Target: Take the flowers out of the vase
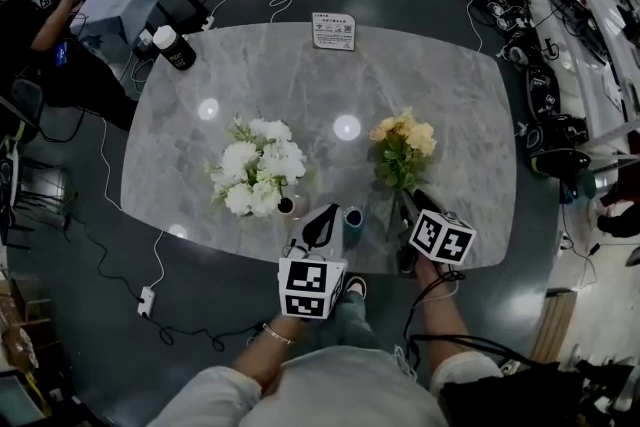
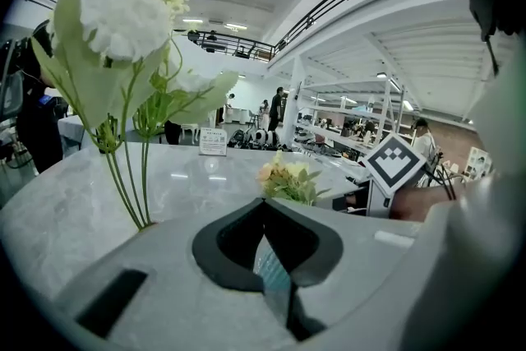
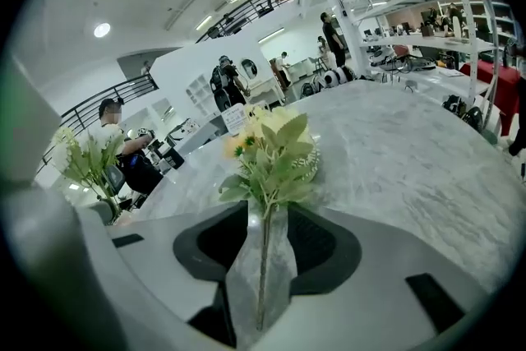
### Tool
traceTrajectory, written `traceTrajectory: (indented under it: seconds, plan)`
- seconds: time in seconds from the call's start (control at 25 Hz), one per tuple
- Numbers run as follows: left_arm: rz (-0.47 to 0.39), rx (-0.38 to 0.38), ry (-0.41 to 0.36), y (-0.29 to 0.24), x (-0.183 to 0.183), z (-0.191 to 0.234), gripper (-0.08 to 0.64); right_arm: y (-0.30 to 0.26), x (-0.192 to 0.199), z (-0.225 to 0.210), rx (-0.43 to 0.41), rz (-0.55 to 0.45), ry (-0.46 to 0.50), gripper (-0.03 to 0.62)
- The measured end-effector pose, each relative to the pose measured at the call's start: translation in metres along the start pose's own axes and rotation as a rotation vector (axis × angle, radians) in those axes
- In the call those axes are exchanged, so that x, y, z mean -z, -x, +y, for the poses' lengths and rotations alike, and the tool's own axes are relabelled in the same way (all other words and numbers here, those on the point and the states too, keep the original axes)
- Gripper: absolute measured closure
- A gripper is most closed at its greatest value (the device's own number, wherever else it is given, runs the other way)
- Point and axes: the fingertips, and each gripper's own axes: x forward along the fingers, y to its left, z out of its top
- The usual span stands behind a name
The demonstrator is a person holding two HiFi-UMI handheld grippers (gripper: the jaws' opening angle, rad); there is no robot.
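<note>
Right claw (image 3: pixel 265 214): jaws wide apart, gripping nothing. The green stem (image 3: pixel 263 275) of the yellow flowers (image 3: pixel 275 145) runs along the gap between them and touches neither pad. The bunch lies flat on the desk (image 1: pixel 300 75) just ahead of the tips, blooms pointing away. Judgement: it is laid there because it is already out of its vase.

Left claw (image 2: pixel 264 203): jaws together at the tips. A blue ribbed vase (image 1: pixel 353 220) stands just beside it, on the side toward the right claw. A strip of it shows through the slot behind the tips. Probably the claw is there to steady the vase.

White flowers (image 1: pixel 255 177): ahead of the left claw, on its outer side. They stand upright, stems dropping toward a small dark vessel (image 1: pixel 286 206). Judgement: not yet taken out.

Hard to make out:
- Whether the left claw actually pinches the vase rim.
- The foot of the white stems, covered by the claw body in the left gripper view.
- The cut end of the yellow stem, which runs under the right claw.
</note>
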Motion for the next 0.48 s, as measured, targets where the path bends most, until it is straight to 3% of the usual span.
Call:
traceTrajectory:
  seconds: [0.12, 0.48]
  plan:
    - [-0.017, -0.001, 0.000, 0.004, -0.004, 0.000, 0.551, 0.012, -0.007, 0.000, 0.031, -0.036, 0.022, 0.474]
    - [-0.066, 0.007, -0.009, 0.028, -0.015, -0.007, 0.551, 0.055, -0.029, 0.030, 0.013, -0.163, 0.058, 0.531]
